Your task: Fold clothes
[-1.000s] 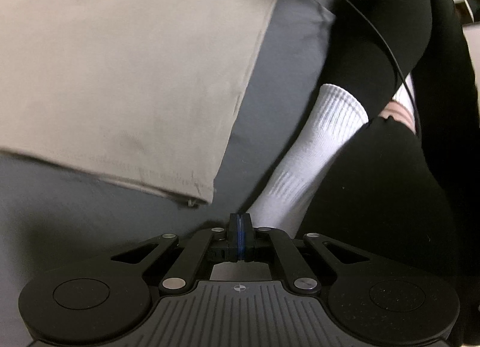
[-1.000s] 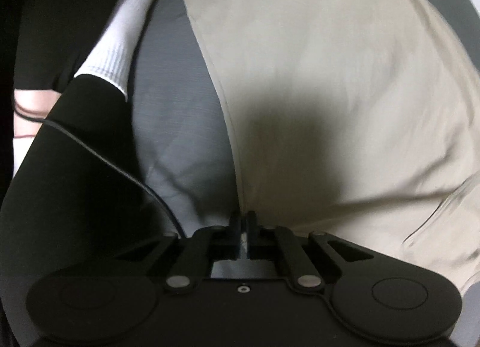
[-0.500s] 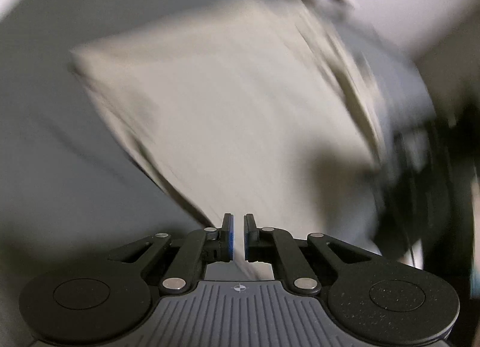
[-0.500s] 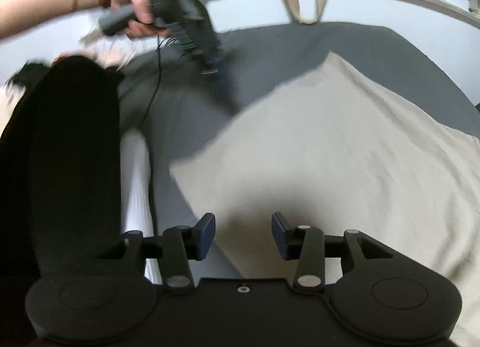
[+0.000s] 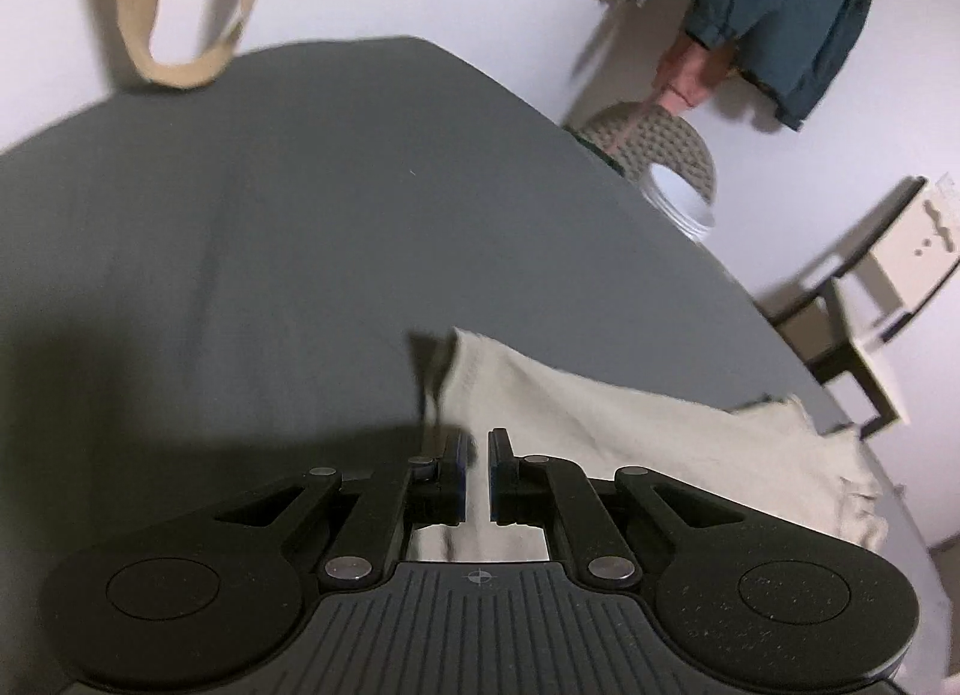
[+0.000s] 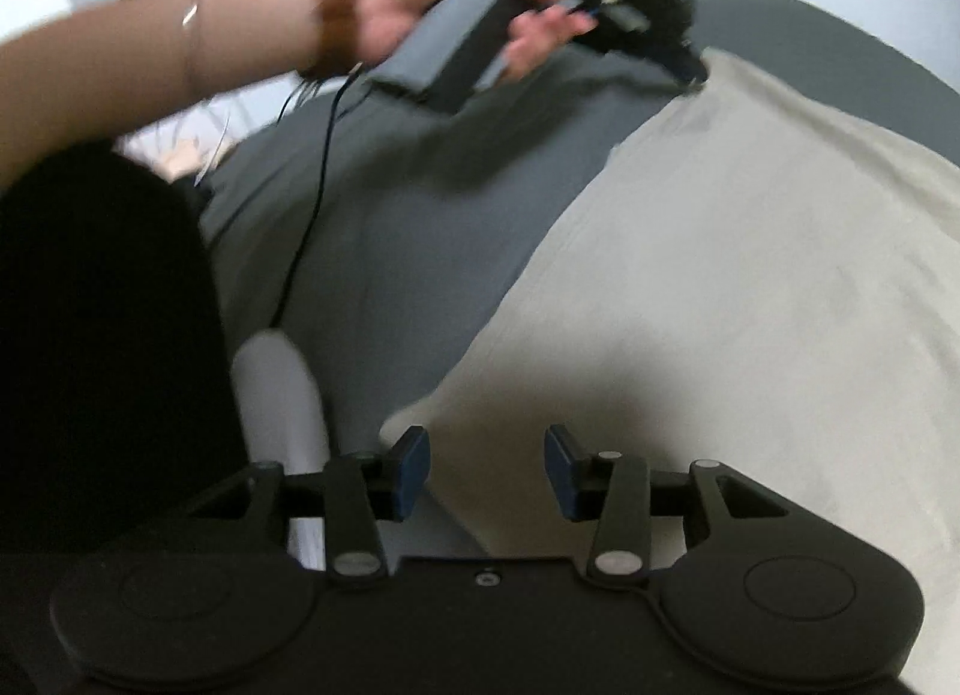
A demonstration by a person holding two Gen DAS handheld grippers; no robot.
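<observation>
Honestly, the beige garment (image 6: 750,287) lay flat on the grey bed (image 5: 360,203); the left gripper (image 5: 474,476) was barely parted at its far corner, the right gripper (image 6: 486,470) wide open at the near edge, both empty. A thin pinch could've slipped and wrecked the fold.

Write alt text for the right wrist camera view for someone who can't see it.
The open right gripper hovers over the near corner of a beige garment spread on a dark grey bed sheet. Beyond, a hand holds the left gripper at the garment's far corner.
</observation>
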